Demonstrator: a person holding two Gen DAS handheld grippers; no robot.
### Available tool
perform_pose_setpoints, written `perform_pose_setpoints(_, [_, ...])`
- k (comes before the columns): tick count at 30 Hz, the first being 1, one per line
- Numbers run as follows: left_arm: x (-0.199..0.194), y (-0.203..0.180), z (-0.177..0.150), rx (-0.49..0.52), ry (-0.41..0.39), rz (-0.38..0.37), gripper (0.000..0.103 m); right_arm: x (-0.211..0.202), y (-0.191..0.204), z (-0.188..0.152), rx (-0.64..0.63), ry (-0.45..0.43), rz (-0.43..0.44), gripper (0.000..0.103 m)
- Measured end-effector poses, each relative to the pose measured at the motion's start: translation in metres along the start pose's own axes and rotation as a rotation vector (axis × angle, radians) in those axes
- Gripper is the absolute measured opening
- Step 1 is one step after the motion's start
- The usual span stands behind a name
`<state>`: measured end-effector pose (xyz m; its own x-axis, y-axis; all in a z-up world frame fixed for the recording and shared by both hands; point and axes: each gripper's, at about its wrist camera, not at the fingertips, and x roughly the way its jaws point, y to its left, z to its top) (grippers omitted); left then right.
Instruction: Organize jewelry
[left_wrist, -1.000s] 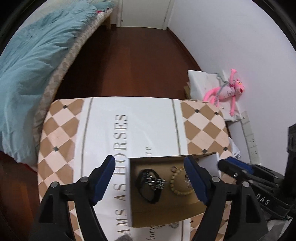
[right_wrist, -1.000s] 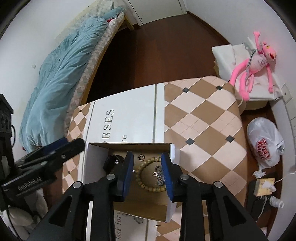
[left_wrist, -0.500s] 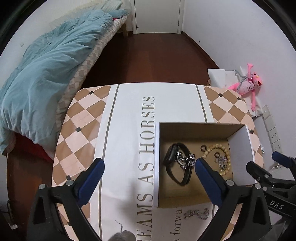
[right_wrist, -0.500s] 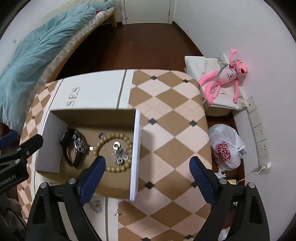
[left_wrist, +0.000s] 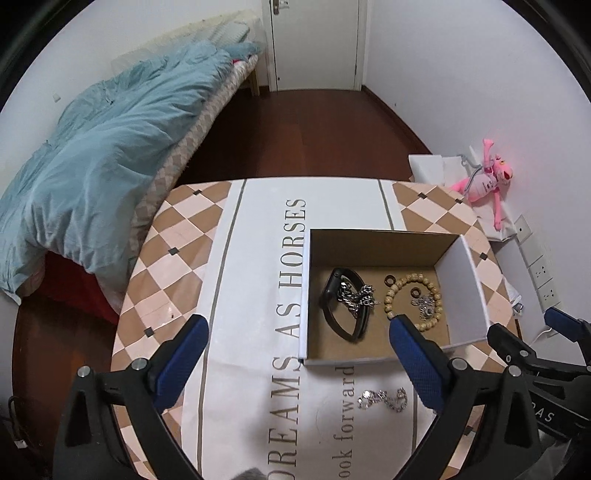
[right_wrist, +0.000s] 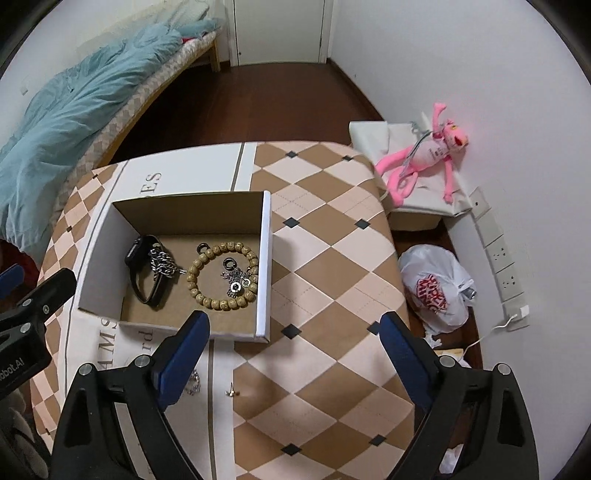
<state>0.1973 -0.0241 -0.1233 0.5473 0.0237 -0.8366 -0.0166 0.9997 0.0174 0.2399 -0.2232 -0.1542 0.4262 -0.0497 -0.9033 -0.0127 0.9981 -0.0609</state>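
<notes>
An open cardboard box (left_wrist: 461, 280) (right_wrist: 264, 258) sits on the patterned tablecloth (left_wrist: 251, 258). Inside lie a black watch with a silver chain (left_wrist: 341, 299) (right_wrist: 147, 269), a wooden bead bracelet (left_wrist: 399, 291) (right_wrist: 207, 291) and small metal rings and charms (right_wrist: 234, 282). A silver chain bracelet (left_wrist: 384, 398) lies on the cloth in front of the box, partly hidden behind my right gripper's finger (right_wrist: 194, 382). A small earring (right_wrist: 231, 391) lies beside it. My left gripper (left_wrist: 295, 360) and right gripper (right_wrist: 293, 350) are both open and empty, held above the table's near side.
A bed with a blue duvet (left_wrist: 92, 166) is at the left. A pink plush toy (right_wrist: 424, 155) lies on a white bag at the right wall. A white plastic bag (right_wrist: 436, 284) sits on the floor, with wall sockets (right_wrist: 498, 254) beside it.
My right gripper opened over the box and left the charms inside. Both grippers then pulled up and back from the box, so the table and room show more widely.
</notes>
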Motion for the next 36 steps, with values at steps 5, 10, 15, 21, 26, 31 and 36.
perform_pose_setpoints(5, [-0.026, 0.000, -0.007, -0.004, -0.047, -0.005, 0.100, -0.035, -0.001, -0.010, 0.007, -0.073, -0.012, 0.094])
perform_pose_setpoints(10, [-0.053, -0.002, -0.016, 0.004, -0.092, -0.009, 0.100, -0.065, -0.005, -0.021, 0.023, -0.134, -0.018, 0.094])
perform_pose_setpoints(15, [-0.076, -0.002, -0.027, 0.007, -0.135, -0.014, 0.100, -0.094, -0.011, -0.036, 0.050, -0.184, -0.008, 0.094])
perform_pose_setpoints(21, [-0.088, -0.002, -0.035, 0.015, -0.141, -0.032, 0.100, -0.118, -0.015, -0.045, 0.057, -0.221, 0.010, 0.094])
perform_pose_setpoints(26, [-0.088, -0.003, -0.039, 0.005, -0.128, -0.022, 0.100, -0.115, -0.017, -0.046, 0.074, -0.195, 0.048, 0.094])
perform_pose_setpoints(31, [-0.048, 0.002, -0.053, -0.008, -0.035, 0.044, 0.100, -0.054, -0.013, -0.059, 0.086, -0.059, 0.128, 0.094])
perform_pose_setpoints(36, [0.007, 0.012, -0.084, -0.023, 0.108, 0.092, 0.100, 0.009, 0.001, -0.082, 0.052, 0.005, 0.173, 0.081])
